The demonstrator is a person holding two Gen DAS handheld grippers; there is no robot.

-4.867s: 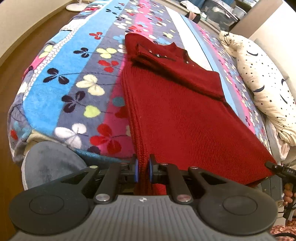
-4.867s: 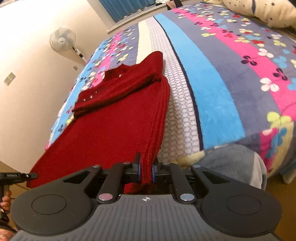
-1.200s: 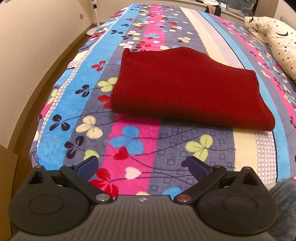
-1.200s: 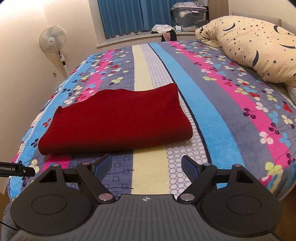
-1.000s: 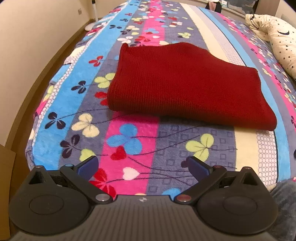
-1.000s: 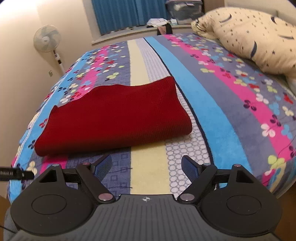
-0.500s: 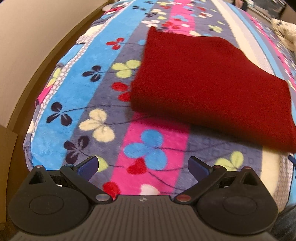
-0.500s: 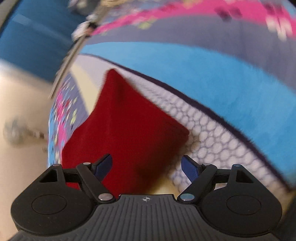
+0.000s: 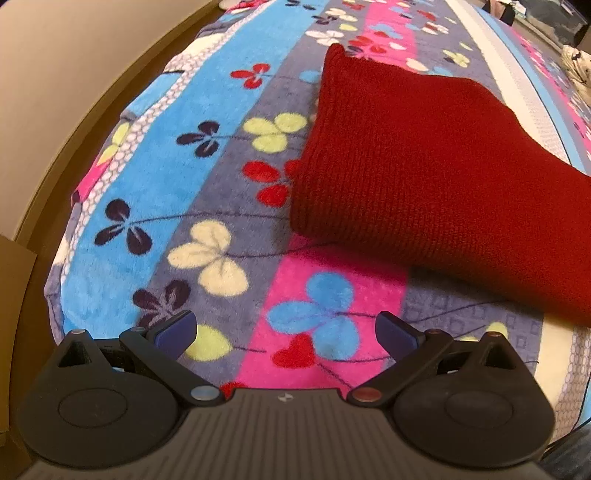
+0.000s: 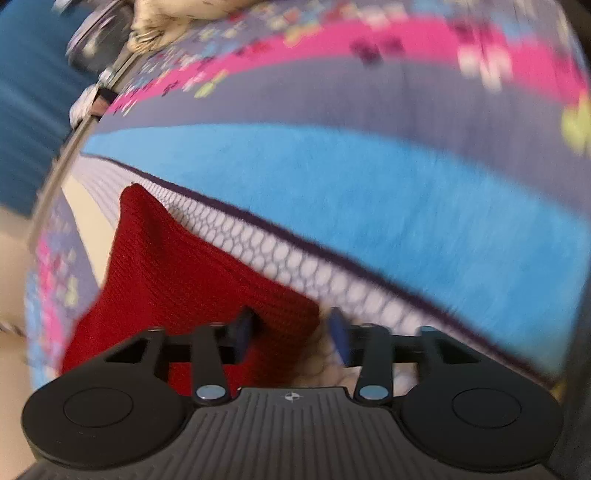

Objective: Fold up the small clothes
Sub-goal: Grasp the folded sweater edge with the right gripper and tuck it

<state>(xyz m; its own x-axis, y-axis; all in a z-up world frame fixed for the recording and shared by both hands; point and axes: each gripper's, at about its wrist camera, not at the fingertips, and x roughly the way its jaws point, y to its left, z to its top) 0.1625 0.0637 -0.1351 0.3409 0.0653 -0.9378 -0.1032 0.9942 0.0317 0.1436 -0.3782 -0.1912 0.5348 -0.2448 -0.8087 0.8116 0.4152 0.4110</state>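
A dark red knitted sweater (image 9: 424, 155) lies folded in a rectangle on the flowered striped blanket (image 9: 177, 177). My left gripper (image 9: 286, 328) hovers open just above the blanket, short of the sweater's near left corner, with nothing between its fingers. In the right wrist view, which is tilted and blurred, the sweater (image 10: 177, 273) reaches toward the camera. Its near right corner sits between the fingers of my right gripper (image 10: 290, 332), whose jaws are closing. The left finger lies against the knit; the right finger still stands a little off the corner.
The blanket's edge (image 9: 62, 280) drops off at the left beside a beige wall and a wooden floor strip (image 9: 55, 122). A star-print pillow (image 10: 166, 18) and blue curtains (image 10: 26, 110) lie at the far end of the bed.
Both grippers dropped and came in close to the folded sweater. The right view rolled sideways, and its jaws narrowed around the sweater's corner. The left gripper stayed open.
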